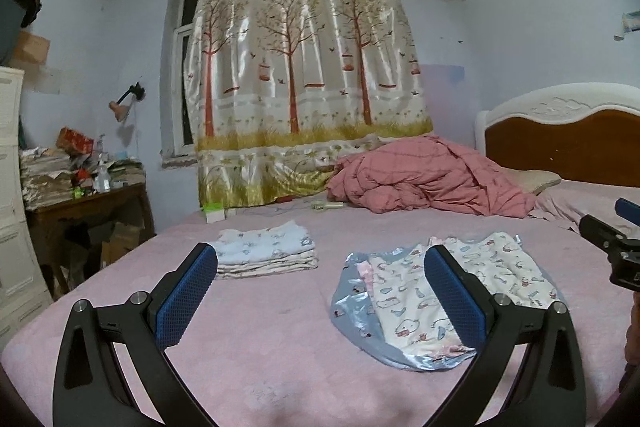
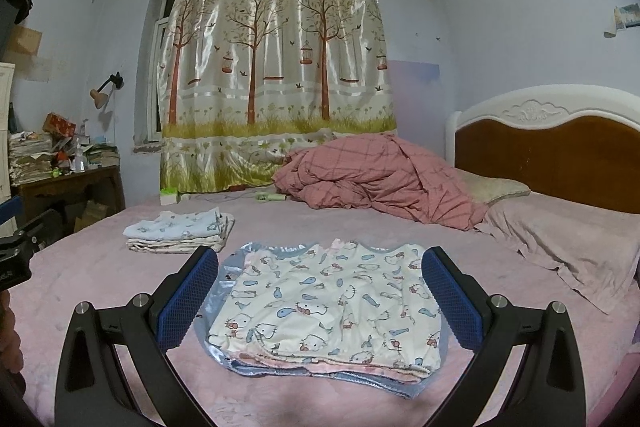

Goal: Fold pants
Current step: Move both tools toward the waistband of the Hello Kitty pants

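Note:
White pants with a cat-and-fish print [image 2: 332, 303] lie flat on top of a pile of other garments, on the pink bed sheet [image 2: 100, 279] in front of my right gripper [image 2: 320, 283]; they also show in the left wrist view [image 1: 416, 303]. A blue-grey garment [image 1: 352, 307] sticks out under them. My right gripper is open and empty, held above the near edge of the pile. My left gripper [image 1: 320, 283] is open and empty, held above bare sheet to the left of the pile. The right gripper's body [image 1: 612, 243] shows at the far right of the left wrist view.
A stack of folded clothes [image 1: 266, 251] lies at the back left of the bed, also in the right wrist view [image 2: 180, 233]. A crumpled pink quilt [image 2: 372, 179], a pillow [image 2: 568, 247] and the headboard [image 2: 552, 147] are behind. A cluttered wooden desk [image 1: 84, 203] stands left.

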`<state>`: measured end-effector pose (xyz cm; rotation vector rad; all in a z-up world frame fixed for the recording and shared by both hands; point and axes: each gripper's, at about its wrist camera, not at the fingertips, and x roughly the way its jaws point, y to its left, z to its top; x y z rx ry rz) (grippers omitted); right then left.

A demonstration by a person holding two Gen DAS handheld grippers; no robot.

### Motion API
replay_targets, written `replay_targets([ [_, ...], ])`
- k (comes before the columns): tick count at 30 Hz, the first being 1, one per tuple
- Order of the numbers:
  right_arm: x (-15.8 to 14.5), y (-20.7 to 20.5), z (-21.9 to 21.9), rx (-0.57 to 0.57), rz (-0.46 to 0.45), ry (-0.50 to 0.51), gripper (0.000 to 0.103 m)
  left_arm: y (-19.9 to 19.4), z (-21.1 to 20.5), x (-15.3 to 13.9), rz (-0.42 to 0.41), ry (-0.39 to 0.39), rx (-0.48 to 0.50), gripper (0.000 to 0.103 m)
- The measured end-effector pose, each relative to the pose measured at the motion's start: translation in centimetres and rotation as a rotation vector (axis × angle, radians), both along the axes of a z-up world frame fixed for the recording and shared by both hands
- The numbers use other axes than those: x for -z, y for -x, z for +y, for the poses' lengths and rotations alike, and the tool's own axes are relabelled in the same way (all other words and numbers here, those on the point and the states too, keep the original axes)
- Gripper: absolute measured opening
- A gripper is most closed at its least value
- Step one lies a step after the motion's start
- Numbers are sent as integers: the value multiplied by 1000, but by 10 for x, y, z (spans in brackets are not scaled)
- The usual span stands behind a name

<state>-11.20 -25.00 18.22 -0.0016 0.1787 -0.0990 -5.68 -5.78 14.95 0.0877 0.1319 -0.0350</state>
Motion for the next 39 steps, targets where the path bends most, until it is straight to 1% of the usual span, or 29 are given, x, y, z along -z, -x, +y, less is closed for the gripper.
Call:
replay_targets([
  [5,-2,-2,-5,-8,1,11,101,-13,-15,-9,23,8,50,103],
  [9,-12,-10,-14,-22,1,21,98,-28,-28,-23,10,8,73,102],
  [12,-24,-20,-23,-23,-4,25,94,-48,-37,-37,8,18,140,100],
  [13,-29,-25,-25,-26,-5,23,93,-58,-39,-43,9,30,155,99],
  [15,-39,-37,-32,-38,-9,9,92,-76,-42,-55,12,60,179,93],
  [18,-54,-59,-40,-35,-19,12,86,-113,-43,-71,30,117,203,89],
  [22,-73,-96,-49,-22,-49,43,85,-166,-45,-81,47,149,185,86],
  [23,-77,-108,-52,-17,-55,46,83,-181,-45,-82,56,158,180,85],
  [26,-91,-150,-62,3,-57,27,80,-225,-46,-83,86,199,166,82],
  [28,-104,-187,-68,9,-54,-18,78,-257,-46,-82,110,230,157,78],
  [30,-116,-222,-74,-13,-51,-68,77,-287,-47,-75,143,250,158,75],
  [32,-125,-261,-76,-32,-35,-98,77,-311,-47,-63,183,256,165,72],
  [34,-126,-300,-76,-43,-21,-129,76,-333,-48,-42,224,259,177,68],
  [36,-115,-338,-77,-63,-5,-157,75,-352,-48,-16,263,264,193,58],
  [37,-101,-363,-75,-64,21,-165,70,-361,-48,-3,289,269,195,56],
  [38,-88,-382,-74,-61,47,-166,66,-373,-47,12,324,276,195,52],
  [39,-78,-394,-74,-58,66,-161,65,-383,-47,25,351,287,199,48],
])
